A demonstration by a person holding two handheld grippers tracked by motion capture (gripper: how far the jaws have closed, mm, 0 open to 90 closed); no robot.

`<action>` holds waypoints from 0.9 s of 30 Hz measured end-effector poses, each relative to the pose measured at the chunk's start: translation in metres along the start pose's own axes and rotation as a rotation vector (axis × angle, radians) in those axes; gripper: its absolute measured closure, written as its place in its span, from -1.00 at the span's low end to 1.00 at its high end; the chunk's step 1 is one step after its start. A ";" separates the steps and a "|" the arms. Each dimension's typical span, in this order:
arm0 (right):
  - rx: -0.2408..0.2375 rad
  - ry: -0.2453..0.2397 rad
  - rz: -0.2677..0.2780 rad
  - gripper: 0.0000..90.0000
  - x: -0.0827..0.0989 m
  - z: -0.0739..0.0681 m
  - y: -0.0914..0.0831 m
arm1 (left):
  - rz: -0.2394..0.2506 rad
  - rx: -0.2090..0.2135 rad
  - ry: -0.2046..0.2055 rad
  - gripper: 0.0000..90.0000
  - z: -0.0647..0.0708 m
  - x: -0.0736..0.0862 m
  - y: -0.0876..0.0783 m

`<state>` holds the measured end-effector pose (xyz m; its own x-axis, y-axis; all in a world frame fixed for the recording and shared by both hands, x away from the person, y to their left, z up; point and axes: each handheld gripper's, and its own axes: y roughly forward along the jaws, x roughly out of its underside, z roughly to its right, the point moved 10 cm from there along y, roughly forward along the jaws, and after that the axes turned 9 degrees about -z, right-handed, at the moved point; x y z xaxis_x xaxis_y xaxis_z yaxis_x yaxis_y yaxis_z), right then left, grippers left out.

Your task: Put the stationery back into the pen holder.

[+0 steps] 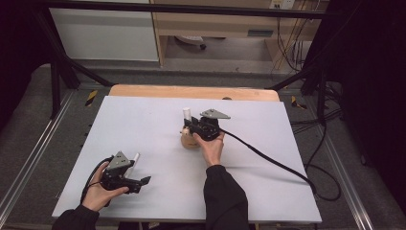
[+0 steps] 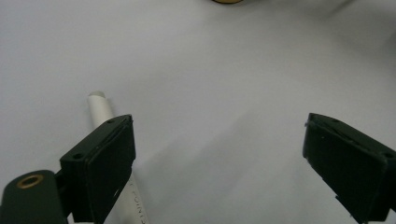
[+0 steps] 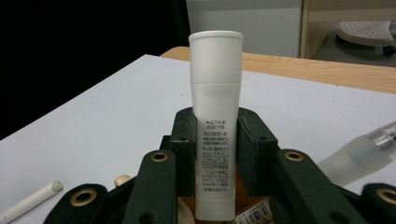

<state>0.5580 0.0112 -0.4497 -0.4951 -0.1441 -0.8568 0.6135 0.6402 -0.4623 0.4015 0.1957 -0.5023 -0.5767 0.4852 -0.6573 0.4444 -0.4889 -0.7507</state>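
We see left claw (image 1: 139, 182) low on white table (image 1: 268, 191), jaws wide apart, holding nothing. White pen (image 2: 100, 109) lies just beside its left jaw, partly under it, not picked up yet. Right claw (image 3: 215, 154) clenched on white tube (image 3: 215, 93), tube upright between jaws, cap on top. Brown pot (image 1: 187, 140) sits just under claw, tube bottom near it. We think tube is about to go in pot. Pen comes next. Job about half done, we guess.
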 end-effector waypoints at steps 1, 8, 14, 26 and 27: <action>-0.001 -0.001 0.002 0.56 0.000 0.000 0.000 | -0.001 0.000 0.000 -0.79 0.000 0.000 0.000; -0.002 0.002 0.012 0.56 0.001 0.002 0.002 | -0.001 0.000 0.000 -0.79 0.000 0.000 0.000; 0.000 -0.001 0.015 0.56 0.002 0.003 0.000 | -0.004 0.001 0.003 -0.79 0.000 0.000 0.001; 0.011 -0.015 0.019 0.55 0.002 0.004 0.000 | -0.003 0.002 0.005 -0.79 0.000 0.000 0.001; 0.014 -0.023 0.021 0.55 0.002 0.004 0.000 | -0.005 0.001 0.004 -0.79 0.000 0.001 0.001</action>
<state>0.5592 0.0078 -0.4526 -0.4676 -0.1482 -0.8714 0.6324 0.6326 -0.4470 0.4013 0.1955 -0.5034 -0.5762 0.4900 -0.6541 0.4410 -0.4874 -0.7536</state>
